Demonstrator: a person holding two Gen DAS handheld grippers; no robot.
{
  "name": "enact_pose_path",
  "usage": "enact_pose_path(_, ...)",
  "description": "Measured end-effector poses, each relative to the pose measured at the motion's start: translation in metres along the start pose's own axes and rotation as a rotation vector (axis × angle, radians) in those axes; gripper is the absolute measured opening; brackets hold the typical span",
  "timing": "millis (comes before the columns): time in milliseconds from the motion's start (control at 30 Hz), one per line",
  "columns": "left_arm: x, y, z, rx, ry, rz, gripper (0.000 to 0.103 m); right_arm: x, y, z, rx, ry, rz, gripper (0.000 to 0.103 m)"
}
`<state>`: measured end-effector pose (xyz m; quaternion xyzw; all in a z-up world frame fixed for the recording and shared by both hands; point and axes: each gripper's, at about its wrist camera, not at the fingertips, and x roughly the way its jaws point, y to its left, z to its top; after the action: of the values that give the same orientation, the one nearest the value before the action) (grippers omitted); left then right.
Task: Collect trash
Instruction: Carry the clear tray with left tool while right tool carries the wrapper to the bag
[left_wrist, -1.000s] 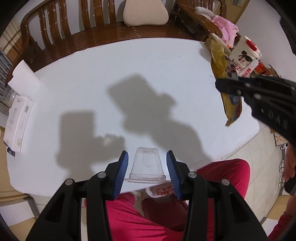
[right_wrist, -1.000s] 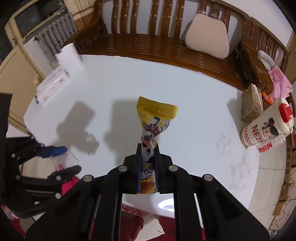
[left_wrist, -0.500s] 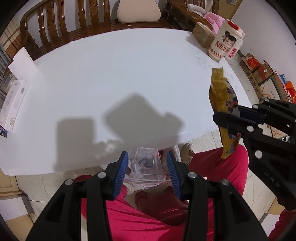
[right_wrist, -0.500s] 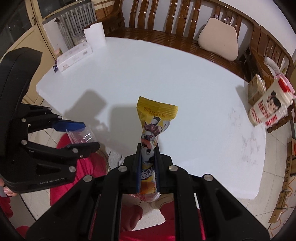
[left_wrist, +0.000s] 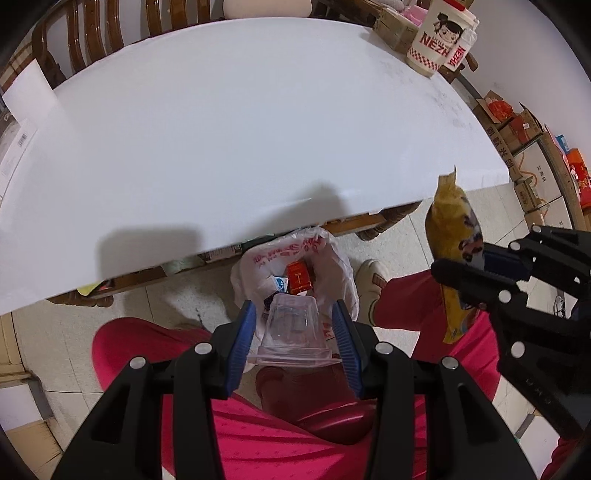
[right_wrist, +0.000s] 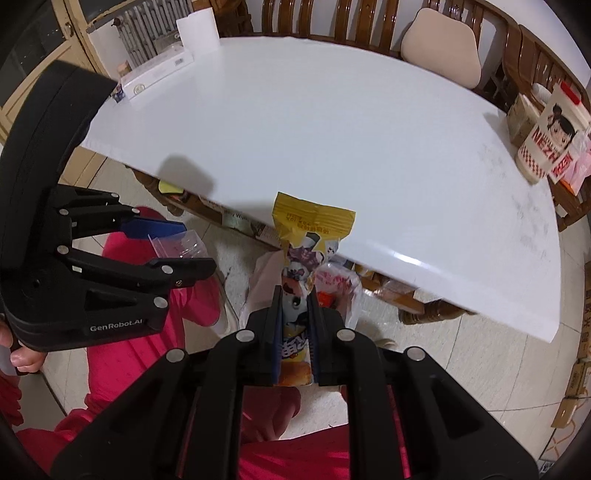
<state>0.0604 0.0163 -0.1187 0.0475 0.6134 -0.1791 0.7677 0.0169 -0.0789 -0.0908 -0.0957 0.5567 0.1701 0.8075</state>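
Left gripper (left_wrist: 294, 328), clear cup (left_wrist: 291, 326), now above trash bag (left_wrist: 332, 258)

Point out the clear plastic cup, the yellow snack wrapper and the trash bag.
clear plastic cup (left_wrist: 291, 325), left wrist view, side wall.
yellow snack wrapper (right_wrist: 312, 218), right wrist view, sealed top end.
trash bag (left_wrist: 284, 249), left wrist view, printed rim.

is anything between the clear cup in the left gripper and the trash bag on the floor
Nothing visible. The left gripper holds the clear plastic cup directly over the open white trash bag, with only air between. The right gripper with the yellow snack wrapper is off to the side.
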Motion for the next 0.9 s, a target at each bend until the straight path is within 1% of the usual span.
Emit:
enact_pose_path(100, 0.008, -0.004, -0.007, 0.014, 0.004, 0.0, 0.042, 0.007, 0.001, -0.006, 0.014, 0.008, 0.018, 0.012)
enact_pose_path(267, 0.021, -0.007, -0.017, 0.02, 0.01, -0.002, 0.042, 0.019, 0.0, -0.017, 0.022, 0.011, 0.016, 0.012)
enact_pose_path(700, 0.077, -0.007, -0.035, 0.002, 0.091, -0.02, 0.042, 0.065, -0.008, -0.038, 0.072, 0.056, 0.011, 0.012)
enact_pose_path(900, 0.101, -0.004, -0.037, -0.007, 0.123, -0.028, 0.042, 0.093, -0.015, -0.051, 0.111, 0.096, 0.024, 0.012)
